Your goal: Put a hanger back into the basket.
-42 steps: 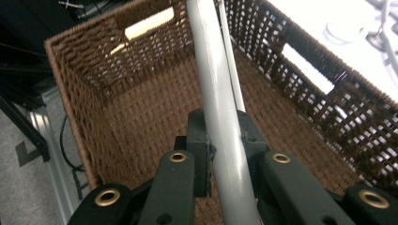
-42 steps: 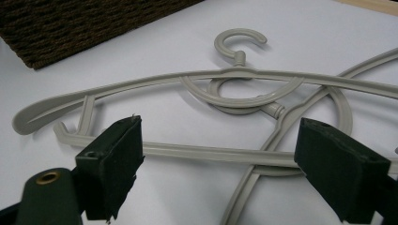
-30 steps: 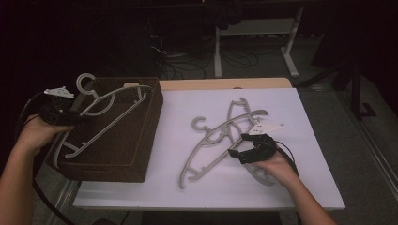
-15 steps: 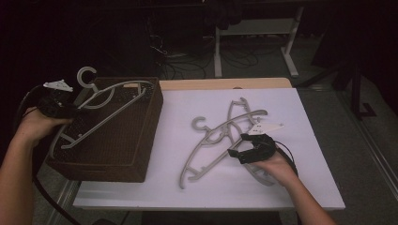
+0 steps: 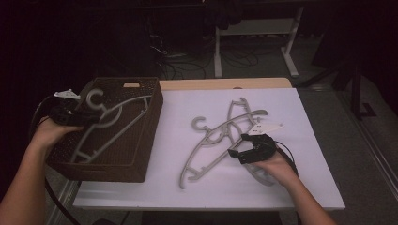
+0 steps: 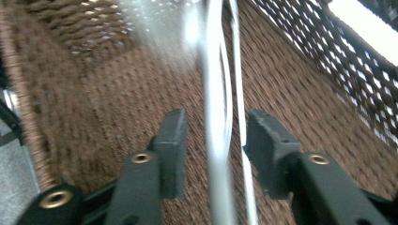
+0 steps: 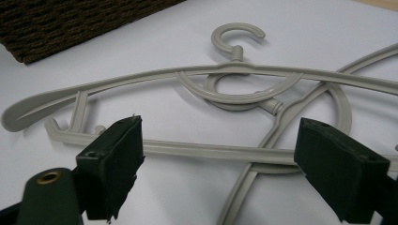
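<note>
Two hangers (image 5: 220, 136) lie crossed at mid-frame before my spread right gripper (image 5: 246, 151), while my left gripper (image 5: 70, 116), jaws parted around a third hanger (image 5: 110, 117) over the basket (image 5: 145, 140), I judge ready to withdraw.

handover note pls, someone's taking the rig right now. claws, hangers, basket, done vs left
Left claw: over the brown wicker basket, jaws apart, either side of a grey hanger lying in the basket; a gap shows on both sides in the left gripper view, so no grip.
Right claw: open wide, low over the two crossed hangers on the white table, holding nothing.
Done: one hanger in the basket.
Left, probably: move the two table hangers into the basket; they overlap, so take the top one first.
</note>
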Tool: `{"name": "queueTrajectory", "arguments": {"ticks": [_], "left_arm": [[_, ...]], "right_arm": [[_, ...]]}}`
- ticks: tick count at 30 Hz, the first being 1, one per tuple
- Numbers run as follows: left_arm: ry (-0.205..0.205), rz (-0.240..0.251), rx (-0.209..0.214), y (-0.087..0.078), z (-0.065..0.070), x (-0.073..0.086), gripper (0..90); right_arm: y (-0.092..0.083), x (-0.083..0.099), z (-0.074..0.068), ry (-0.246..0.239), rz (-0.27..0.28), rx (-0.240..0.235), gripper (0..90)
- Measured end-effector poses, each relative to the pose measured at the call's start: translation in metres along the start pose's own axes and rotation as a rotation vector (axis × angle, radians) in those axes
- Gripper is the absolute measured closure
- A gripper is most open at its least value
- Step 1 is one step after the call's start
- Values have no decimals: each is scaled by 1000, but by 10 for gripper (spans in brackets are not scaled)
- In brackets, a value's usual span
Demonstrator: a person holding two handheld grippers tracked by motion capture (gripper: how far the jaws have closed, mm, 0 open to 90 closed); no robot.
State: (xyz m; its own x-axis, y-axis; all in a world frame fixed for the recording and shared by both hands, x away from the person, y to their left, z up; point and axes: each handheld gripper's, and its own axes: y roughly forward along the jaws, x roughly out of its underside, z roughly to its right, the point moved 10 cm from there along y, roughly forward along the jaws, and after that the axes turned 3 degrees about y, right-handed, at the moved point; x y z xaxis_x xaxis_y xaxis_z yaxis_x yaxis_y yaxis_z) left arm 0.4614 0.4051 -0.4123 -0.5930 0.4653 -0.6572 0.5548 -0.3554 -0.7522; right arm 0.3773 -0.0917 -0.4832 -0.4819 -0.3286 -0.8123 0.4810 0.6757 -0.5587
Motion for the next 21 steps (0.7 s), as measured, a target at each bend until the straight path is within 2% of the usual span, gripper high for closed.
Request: {"name": "queueTrajectory", "arguments": {"ticks": [5, 9, 15, 18, 21], "left_arm": [[-40, 77, -4, -11, 4, -13, 399], [-57, 155, 42, -20, 24, -30, 339], [-35, 231, 122, -22, 66, -54, 264], [-31, 269, 159, -21, 89, -65, 258], [-10, 292, 182, -20, 114, -75, 251]], "right_arm": [[-1, -1, 0, -1, 5, -1, 153], [-5, -5, 0, 11, 20, -2, 154], [-6, -9, -2, 3, 24, -4, 155], [-9, -9, -3, 3, 31, -5, 155], [-12, -9, -3, -1, 37, -4, 155]]}}
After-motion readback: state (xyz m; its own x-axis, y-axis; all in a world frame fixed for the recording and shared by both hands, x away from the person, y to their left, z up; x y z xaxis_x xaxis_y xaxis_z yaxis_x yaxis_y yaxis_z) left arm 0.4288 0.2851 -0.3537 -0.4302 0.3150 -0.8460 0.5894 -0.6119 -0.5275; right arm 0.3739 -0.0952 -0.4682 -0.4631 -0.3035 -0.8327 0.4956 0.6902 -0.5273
